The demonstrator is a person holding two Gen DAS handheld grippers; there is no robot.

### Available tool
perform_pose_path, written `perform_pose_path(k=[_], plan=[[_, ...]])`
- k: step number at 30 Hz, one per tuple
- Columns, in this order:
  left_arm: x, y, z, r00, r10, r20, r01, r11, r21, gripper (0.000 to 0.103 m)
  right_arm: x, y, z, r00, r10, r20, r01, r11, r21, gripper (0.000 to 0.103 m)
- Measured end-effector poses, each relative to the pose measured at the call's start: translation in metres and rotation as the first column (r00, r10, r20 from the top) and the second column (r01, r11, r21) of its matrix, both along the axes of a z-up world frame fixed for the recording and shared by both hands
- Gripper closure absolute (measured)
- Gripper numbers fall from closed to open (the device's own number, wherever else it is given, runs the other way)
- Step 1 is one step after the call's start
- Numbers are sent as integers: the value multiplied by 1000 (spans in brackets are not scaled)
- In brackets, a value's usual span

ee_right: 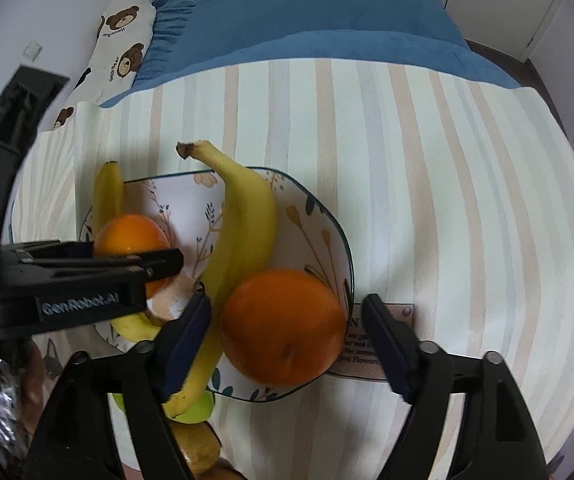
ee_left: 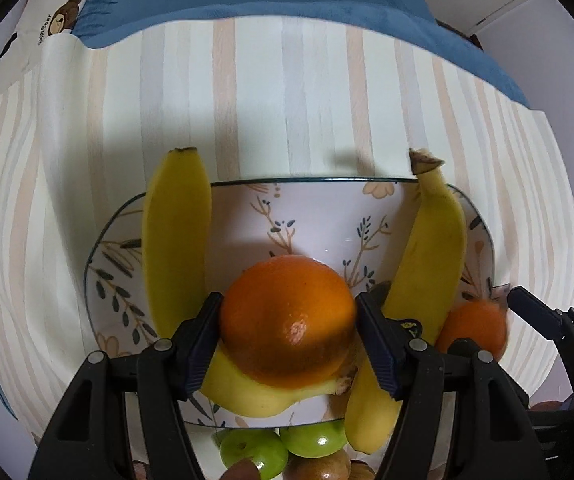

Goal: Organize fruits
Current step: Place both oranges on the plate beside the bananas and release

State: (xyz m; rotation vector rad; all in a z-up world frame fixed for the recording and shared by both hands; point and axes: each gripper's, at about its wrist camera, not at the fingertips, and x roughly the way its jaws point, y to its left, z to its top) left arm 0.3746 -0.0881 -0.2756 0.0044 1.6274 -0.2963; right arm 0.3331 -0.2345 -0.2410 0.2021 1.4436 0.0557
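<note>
A floral bowl (ee_left: 307, 196) (ee_right: 335, 232) holds bananas and oranges. My left gripper (ee_left: 289, 340) is shut on an orange (ee_left: 287, 320) just above the bowl's middle; it also shows in the right wrist view (ee_right: 131, 236) between the left gripper's fingers (ee_right: 159, 264). One banana (ee_left: 177, 236) leans on the bowl's left rim, another banana (ee_left: 431, 252) (ee_right: 243, 224) on the right. My right gripper (ee_right: 287, 340) is open, its fingers apart on either side of a second orange (ee_right: 283, 328) (ee_left: 473, 328) resting in the bowl's right side.
Green fruits (ee_left: 255, 454) (ee_right: 197, 410) and brown fruits (ee_left: 319, 468) (ee_right: 201, 450) lie on the striped cloth (ee_left: 287, 100) in front of the bowl. A blue pillow (ee_right: 307, 20) and a bear-print cushion (ee_right: 121, 40) lie behind. A small label (ee_right: 361, 344) sits beside the bowl.
</note>
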Motion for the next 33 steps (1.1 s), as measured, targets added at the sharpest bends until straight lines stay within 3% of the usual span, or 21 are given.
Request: perform_pose_path(k=[2, 3, 5, 16, 21, 33], plan=[[-1, 4, 6, 1000, 11, 3, -11, 1000, -15, 31, -1, -2, 3, 1000, -15, 2, 15, 1000, 2, 10], [-2, 7, 11, 1000, 16, 17, -16, 1000, -11, 19, -1, -3, 4, 1000, -20, 0, 20, 1000, 1, 8], [-5, 10, 21, 998, 9, 64, -11, 1000, 20, 8, -4, -3, 8, 1000, -30, -3, 30, 999, -16, 3], [-47, 42, 70, 972, 20, 234, -44, 994, 96, 4, -38, 7, 24, 999, -45, 16, 46, 996, -80, 0], [-68, 50, 91, 965, 50, 256, -74, 994, 84, 4, -57, 13, 39, 998, -49, 44, 53, 995, -90, 0], [-126, 61, 152, 909, 69, 412, -110, 991, 77, 4, -110, 19, 114, 977, -55, 205, 78, 992, -104, 0]])
